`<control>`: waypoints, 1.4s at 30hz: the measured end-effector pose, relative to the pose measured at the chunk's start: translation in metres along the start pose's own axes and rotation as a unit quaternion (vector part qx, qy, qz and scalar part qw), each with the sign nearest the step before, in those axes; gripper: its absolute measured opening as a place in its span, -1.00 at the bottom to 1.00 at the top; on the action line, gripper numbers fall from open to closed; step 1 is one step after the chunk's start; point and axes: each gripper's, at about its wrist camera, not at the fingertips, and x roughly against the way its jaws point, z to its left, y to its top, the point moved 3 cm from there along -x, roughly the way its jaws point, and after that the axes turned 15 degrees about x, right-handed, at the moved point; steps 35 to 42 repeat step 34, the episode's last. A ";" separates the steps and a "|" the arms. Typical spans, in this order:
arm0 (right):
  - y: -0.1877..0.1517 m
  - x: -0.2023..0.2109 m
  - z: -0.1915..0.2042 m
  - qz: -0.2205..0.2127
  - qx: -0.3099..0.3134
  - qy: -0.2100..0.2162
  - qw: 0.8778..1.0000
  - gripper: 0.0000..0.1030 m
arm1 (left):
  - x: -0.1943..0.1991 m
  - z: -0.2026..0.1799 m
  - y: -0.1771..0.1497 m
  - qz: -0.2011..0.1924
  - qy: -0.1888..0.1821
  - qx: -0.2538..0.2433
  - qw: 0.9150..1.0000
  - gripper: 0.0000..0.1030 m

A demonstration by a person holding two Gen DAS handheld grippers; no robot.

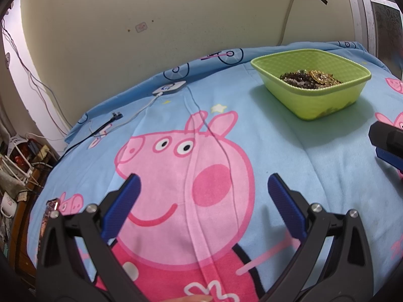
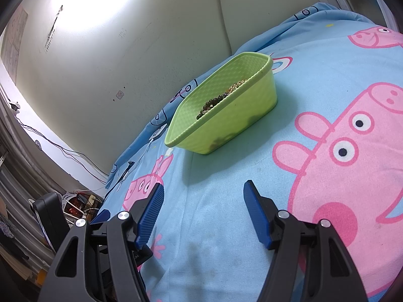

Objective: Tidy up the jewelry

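A green plastic tub [image 1: 325, 98] stands on the blue pig-print cloth [image 1: 277, 146] at the far right. Dark bead bracelets [image 1: 297, 78] and gold jewelry [image 1: 323, 76] lie inside it. The tub also shows in the right wrist view [image 2: 239, 115], with beads [image 2: 214, 102] against its near wall. My left gripper [image 1: 204, 188] is open and empty, low over the pig print, well short of the tub. My right gripper [image 2: 202, 196] is open and empty, in front of the tub. Part of the right gripper [image 1: 388, 141] shows at the left view's right edge.
A white charger block [image 1: 171, 88] with a cable and a black clip [image 1: 113, 120] lie at the cloth's far left edge. A beige wall stands behind. Cluttered shelves [image 1: 22, 156] sit off the left edge. A small patterned object [image 1: 51, 207] lies near my left gripper.
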 end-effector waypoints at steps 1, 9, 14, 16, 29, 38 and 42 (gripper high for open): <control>0.000 0.000 0.000 0.000 0.000 0.000 1.000 -0.09 | 0.000 -0.001 0.000 0.000 0.000 0.000 1.000 0.88; 0.000 0.000 0.000 0.000 0.000 0.001 1.000 -0.09 | 0.000 0.001 0.000 -0.001 0.000 -0.001 1.000 0.88; 0.000 0.000 0.000 0.000 0.000 0.001 1.000 -0.09 | 0.000 0.002 0.001 -0.001 0.000 -0.002 1.000 0.88; 0.000 0.000 0.000 0.000 0.000 0.001 1.000 -0.09 | 0.000 0.001 0.001 -0.001 0.000 -0.002 1.000 0.88; 0.001 0.000 -0.001 0.002 0.002 0.000 1.000 -0.07 | 0.000 0.001 0.001 0.005 -0.002 -0.001 1.000 0.88; 0.000 -0.003 0.006 0.010 0.017 -0.018 1.000 0.03 | -0.006 0.001 0.001 0.021 -0.006 0.010 1.000 0.88; 0.000 -0.003 0.006 0.010 0.017 -0.018 1.000 0.03 | -0.006 0.001 0.001 0.021 -0.006 0.010 1.000 0.88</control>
